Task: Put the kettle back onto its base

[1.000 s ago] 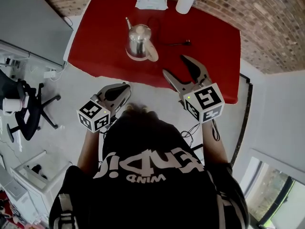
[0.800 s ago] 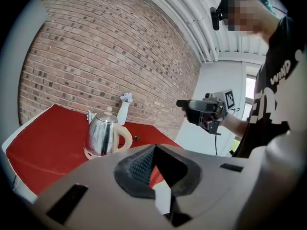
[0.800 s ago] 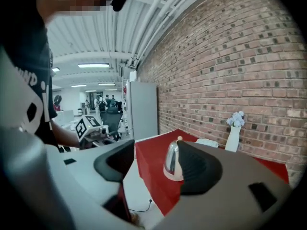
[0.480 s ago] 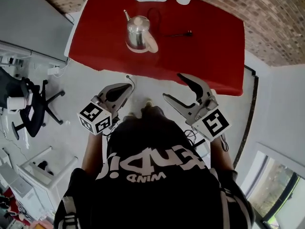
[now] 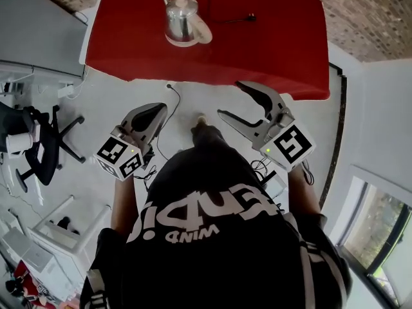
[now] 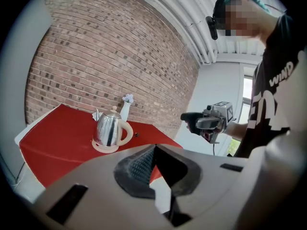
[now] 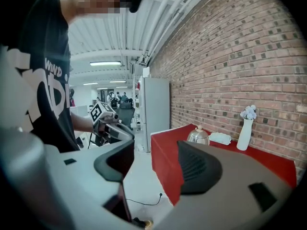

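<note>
Sitting on its base (image 5: 195,40) on the red table (image 5: 270,50), the kettle (image 5: 181,18) is standing well apart from both tools. Left gripper (image 5: 153,113) is holding its jaws together, empty. Right gripper (image 5: 230,99) is holding its jaws wide apart, empty.

Bright, even indoor light in my head view, shadows soft and faint. Strip light (image 7: 108,63) glowing overhead in the right gripper view; window (image 6: 249,85) blown out white in the left gripper view. Small glints on the kettle (image 6: 108,128). Strong fisheye everywhere, brick wall (image 6: 105,56) bowing, corners gone black. Close foreground soft, distance reasonably sharp.
</note>
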A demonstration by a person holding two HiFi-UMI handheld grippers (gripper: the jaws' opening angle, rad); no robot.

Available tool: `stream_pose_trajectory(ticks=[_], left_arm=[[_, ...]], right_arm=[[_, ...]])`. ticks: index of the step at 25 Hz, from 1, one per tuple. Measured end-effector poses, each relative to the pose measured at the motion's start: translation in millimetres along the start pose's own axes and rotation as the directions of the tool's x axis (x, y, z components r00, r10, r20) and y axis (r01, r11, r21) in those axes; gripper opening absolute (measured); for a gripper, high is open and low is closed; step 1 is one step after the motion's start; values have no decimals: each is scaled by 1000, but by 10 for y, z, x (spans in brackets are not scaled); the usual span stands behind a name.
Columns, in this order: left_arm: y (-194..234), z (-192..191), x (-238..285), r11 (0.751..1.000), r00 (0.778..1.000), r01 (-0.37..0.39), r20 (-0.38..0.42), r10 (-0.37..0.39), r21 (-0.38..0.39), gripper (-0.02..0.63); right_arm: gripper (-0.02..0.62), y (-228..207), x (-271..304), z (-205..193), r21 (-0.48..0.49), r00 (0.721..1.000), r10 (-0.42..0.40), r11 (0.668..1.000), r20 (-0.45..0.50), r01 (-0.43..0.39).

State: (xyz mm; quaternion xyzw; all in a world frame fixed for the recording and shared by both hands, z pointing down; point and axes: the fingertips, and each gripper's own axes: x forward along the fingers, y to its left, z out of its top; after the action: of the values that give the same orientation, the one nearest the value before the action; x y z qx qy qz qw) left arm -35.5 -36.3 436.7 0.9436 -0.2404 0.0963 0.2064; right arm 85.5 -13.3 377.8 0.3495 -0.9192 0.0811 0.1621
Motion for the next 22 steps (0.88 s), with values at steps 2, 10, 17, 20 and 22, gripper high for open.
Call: stream_pose_trajectory(ticks=[2,10,17,20,22], left_arm=[[-44,-11,-142,1000,1000,-8,-1,8,0,8],[-282,-231,-683,1000,999,23,39,-24,21,8],[-722,-457,-1105,996,996,81,26,-83,41,8],[-905,-515,-1209,994,994,101,22,-102,47,8],[-1015,-534,-1226,992,993,116,31,-117,48,8]], right_arm=[[273,137,48,-10,3,1000,9,1000,9,-10],[272,714,41,129,-14,994,-10,1000,105,12],[269,1301,-226,62,-27,991,-41,999,130,44],[192,1500,-390,51,-1,988,-55,998,145,56],[159,1568,-500,43,21,986,-67,998,155,64]])
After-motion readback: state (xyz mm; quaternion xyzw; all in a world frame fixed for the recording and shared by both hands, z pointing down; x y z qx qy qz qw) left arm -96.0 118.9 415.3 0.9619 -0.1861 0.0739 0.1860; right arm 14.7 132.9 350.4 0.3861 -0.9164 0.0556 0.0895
